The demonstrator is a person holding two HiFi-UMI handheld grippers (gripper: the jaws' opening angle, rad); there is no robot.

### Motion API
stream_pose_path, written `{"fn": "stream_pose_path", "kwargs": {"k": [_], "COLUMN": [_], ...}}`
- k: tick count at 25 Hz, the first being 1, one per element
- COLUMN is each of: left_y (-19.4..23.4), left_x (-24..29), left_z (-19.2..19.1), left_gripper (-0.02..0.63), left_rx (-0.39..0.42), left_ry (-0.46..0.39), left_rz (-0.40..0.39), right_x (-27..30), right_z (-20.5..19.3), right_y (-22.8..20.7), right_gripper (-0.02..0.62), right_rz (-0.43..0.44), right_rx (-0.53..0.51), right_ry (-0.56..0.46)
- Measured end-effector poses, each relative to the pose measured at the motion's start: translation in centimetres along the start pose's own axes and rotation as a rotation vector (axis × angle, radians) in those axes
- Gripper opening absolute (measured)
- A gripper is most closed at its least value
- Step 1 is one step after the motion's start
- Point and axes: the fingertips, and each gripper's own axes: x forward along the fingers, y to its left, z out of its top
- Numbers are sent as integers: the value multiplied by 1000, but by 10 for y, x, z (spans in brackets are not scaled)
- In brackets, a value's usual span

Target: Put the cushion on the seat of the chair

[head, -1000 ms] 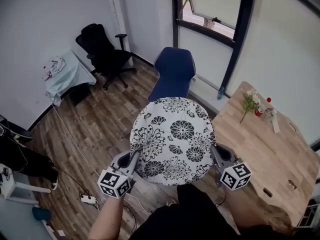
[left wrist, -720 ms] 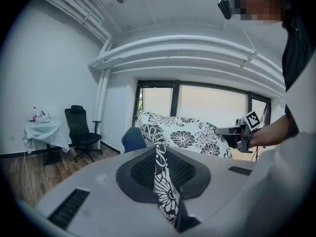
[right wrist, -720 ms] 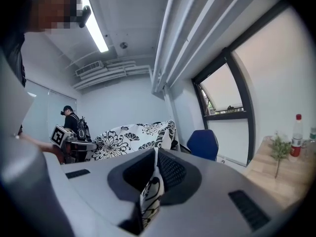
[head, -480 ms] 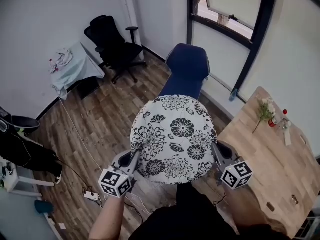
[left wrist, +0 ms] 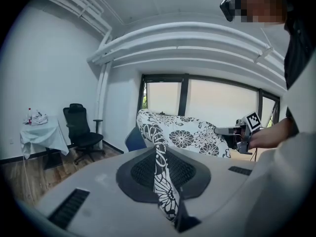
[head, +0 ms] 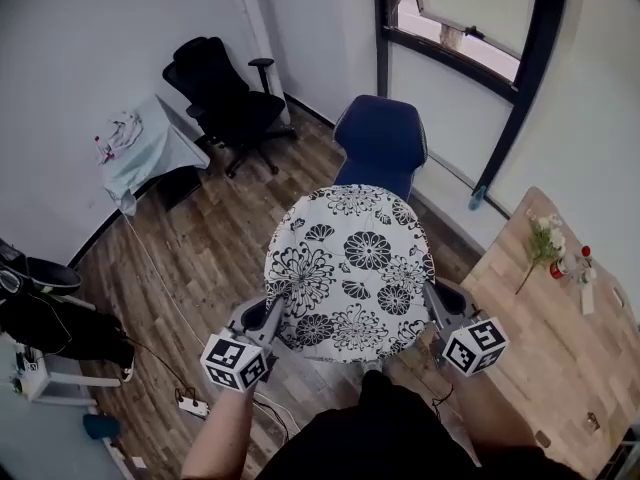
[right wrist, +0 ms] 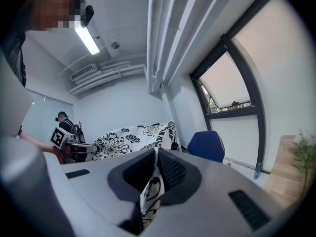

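Fingers pinching cushion edges, blue chair beyond

We see a white cushion with black flowers, a blue chair, a black office chair and a brown wooden floor.

The head view looks steeply down from above the cushion, with the blue chair at 12 o'clock and the wooden floor around it. The left gripper view sits low, close behind the left tongs, and faces level across the room, with the right tongs at 3 o'clock. The right gripper view mirrors it, with the left tongs at 9 o'clock. All three views share the cushion and the chair.
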Motion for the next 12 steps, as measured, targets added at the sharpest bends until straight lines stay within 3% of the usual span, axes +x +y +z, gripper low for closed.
{"fn": "stream_pose_path", "kwargs": {"k": [8, 12], "left_y": [-9, -7], "left_x": [1, -4], "left_z": [-2, 0], "left_gripper": [26, 26], "left_rx": [57, 43], "left_ry": [-17, -33], "left_rz": [-12, 6], "right_x": [1, -1], "right_z": [-7, -4], "right_y": [3, 9], "right_gripper": [40, 40], "right_rz": [9, 25], "right_rx": [-9, -30], "right_ry": [-41, -48]}}
